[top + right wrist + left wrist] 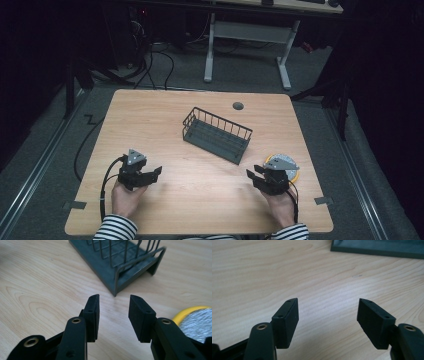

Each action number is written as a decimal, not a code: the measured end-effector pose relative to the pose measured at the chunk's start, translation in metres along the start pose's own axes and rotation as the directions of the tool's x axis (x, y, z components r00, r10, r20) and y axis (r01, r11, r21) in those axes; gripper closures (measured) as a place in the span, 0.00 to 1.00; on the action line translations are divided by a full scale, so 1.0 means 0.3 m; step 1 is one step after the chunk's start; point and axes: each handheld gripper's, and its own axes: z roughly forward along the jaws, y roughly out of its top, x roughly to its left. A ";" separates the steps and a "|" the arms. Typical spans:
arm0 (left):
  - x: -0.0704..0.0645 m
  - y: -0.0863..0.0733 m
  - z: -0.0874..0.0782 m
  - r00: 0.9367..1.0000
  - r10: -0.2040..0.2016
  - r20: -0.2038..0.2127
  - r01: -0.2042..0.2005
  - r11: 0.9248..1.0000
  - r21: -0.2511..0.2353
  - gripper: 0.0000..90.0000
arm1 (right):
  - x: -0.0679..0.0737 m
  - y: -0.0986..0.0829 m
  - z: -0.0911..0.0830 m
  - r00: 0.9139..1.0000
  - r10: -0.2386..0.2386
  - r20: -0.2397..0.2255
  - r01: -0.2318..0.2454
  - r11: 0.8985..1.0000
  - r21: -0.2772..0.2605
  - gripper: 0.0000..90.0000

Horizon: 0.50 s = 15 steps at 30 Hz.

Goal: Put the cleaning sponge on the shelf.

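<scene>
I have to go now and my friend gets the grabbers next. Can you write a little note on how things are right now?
Left gripper: open, holding nothing, low over bare table.
Right gripper: open, holding nothing, beside the yellow-rimmed disc.
Wire basket: mid-table, between and beyond both grippers; looks empty.
Done: nothing picked up or placed so far.
Left: probably the disc goes into the basket; the right gripper is nearest it.

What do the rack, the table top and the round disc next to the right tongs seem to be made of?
Rack: probably metal wire on a flat base, matte dark grey coating; thin rods and an even dull surface. Table top: wood or wood-look laminate, pale and smooth; printed-looking grain, so I cannot tell which. Disc: yellow rim, likely plastic, with a grey sparkling face, perhaps abrasive or foil; unclear.
</scene>
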 end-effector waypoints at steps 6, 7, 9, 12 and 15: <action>-0.027 0.090 0.023 0.999 0.037 0.029 -0.037 0.999 0.001 0.41 | -0.036 0.065 -0.039 1.000 -0.019 0.002 0.019 1.000 -0.010 0.69; -0.032 0.105 0.028 0.998 0.041 0.039 -0.041 0.999 -0.001 0.43 | -0.042 0.076 -0.043 1.000 -0.020 -0.001 0.020 1.000 -0.015 0.69; -0.037 0.121 0.033 0.998 0.047 0.050 -0.047 0.999 0.002 0.46 | -0.049 0.088 -0.048 1.000 -0.014 -0.012 0.014 1.000 -0.021 0.69; -0.051 0.190 0.054 0.995 0.065 0.081 -0.065 0.998 -0.002 0.49 | -0.071 0.139 -0.060 0.999 -0.009 -0.048 0.007 0.999 -0.049 0.69; -0.055 0.244 0.066 0.994 0.077 0.079 -0.076 0.997 -0.017 0.50 | -0.096 0.180 -0.057 0.999 -0.009 -0.045 0.006 0.999 -0.052 0.70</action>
